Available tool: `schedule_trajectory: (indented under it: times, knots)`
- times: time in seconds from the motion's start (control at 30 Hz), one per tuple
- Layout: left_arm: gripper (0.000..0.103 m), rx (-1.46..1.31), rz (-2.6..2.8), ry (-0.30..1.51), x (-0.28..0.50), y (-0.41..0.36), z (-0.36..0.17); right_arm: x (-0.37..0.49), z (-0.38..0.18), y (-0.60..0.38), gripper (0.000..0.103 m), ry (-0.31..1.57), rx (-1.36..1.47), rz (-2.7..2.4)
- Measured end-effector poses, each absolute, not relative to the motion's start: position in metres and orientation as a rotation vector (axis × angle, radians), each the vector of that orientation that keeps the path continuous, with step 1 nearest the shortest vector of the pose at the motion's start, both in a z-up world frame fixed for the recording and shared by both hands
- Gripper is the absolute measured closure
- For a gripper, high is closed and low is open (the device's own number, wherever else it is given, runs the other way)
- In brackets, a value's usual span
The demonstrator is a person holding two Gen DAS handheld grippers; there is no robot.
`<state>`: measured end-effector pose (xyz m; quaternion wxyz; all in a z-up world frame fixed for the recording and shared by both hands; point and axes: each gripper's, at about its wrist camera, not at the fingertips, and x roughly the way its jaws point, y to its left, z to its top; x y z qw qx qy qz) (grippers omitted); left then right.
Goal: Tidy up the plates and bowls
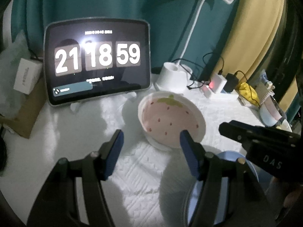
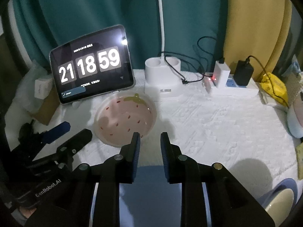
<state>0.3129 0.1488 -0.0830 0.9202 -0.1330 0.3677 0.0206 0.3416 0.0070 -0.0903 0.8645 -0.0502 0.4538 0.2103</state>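
A pink strawberry-pattern plate (image 1: 170,121) lies on the white cloth in front of the tablet; it also shows in the right wrist view (image 2: 125,119). My left gripper (image 1: 151,138) is open and empty, its right finger over the plate's near rim. A blue plate (image 1: 229,157) lies under my right gripper (image 2: 149,140), which hovers above it (image 2: 153,193) with jaws a small gap apart, holding nothing. A blue bowl (image 2: 280,198) with a cream inside sits at the lower right.
A tablet clock (image 1: 98,60) stands at the back left, beside boxes (image 1: 26,77). A white lamp base (image 2: 162,79), a power strip with chargers (image 2: 227,83) and a yellow packet (image 2: 274,89) line the back. A pale bowl (image 2: 295,117) sits at the right edge.
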Motion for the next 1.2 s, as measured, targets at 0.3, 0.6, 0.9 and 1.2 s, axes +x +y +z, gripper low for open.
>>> schedule_trajectory:
  times: [0.3, 0.6, 0.9, 1.2]
  knots:
    - [0.04, -0.282, 0.046, 0.795, 0.329, 0.153, -0.1, 0.366, -0.117, 0.021, 0.079, 1.005, -0.102, 0.438]
    - [0.04, -0.281, 0.056, 0.816, 0.338, 0.156, -0.112, 0.382, -0.139, 0.029, 0.078, 1.036, -0.091, 0.45]
    - [0.04, -0.281, 0.064, 0.859, 0.347, 0.157, -0.128, 0.39, -0.163, 0.032, 0.078, 1.096, -0.092, 0.45]
    - [0.066, -0.274, 0.022, 0.879, 0.348, 0.15, -0.132, 0.39, -0.163, 0.036, 0.084, 1.074, -0.097, 0.486]
